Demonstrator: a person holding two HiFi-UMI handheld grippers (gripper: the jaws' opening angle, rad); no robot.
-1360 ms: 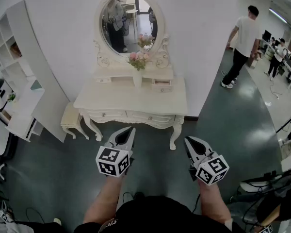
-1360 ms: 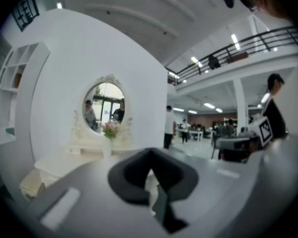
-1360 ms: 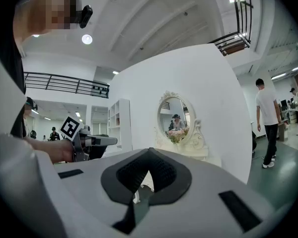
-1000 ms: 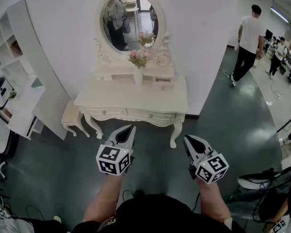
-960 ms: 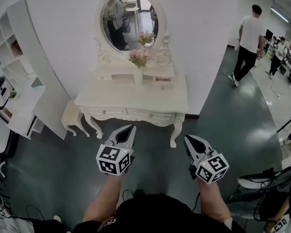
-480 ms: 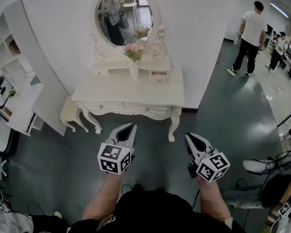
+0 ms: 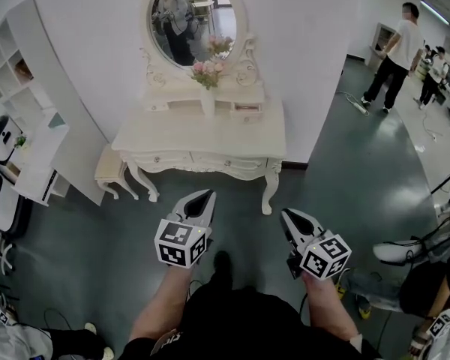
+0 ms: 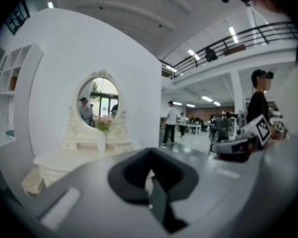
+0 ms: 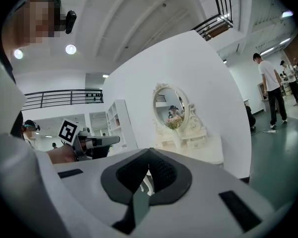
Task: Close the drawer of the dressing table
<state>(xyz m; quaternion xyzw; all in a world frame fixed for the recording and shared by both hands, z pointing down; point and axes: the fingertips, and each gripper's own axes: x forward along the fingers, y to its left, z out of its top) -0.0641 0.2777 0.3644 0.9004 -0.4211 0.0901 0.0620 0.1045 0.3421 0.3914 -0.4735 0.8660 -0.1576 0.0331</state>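
Drawer (image 7: 247, 111) on the dressing table (image 7: 204, 150), upper centre: looks about flush, so closing is likely done. Too small to confirm.
Count: one vase (image 7: 208, 103) on the counter (image 7: 150, 139), one mirror (image 7: 195, 21), two front drawers (image 7: 161, 158). Left gripper (image 7: 204, 195) and right gripper (image 7: 286, 214) sit lower centre, both closed, empty, well apart from the table.

A black garment (image 7: 240, 317) is worn over the torso, and the forearms are left uncovered. The left gripper (image 7: 207, 194) and the right gripper (image 7: 285, 214) are each formed as a pale grey pointed shell with black lining between the jaws. A white cube printed with black square markers is fixed at the rear of each: the left marker cube (image 7: 182, 244) and the right marker cube (image 7: 324, 256). Black ribbed pads (image 9: 161, 175) are set into the smooth grey housing, which is marked with small rectangular insets.
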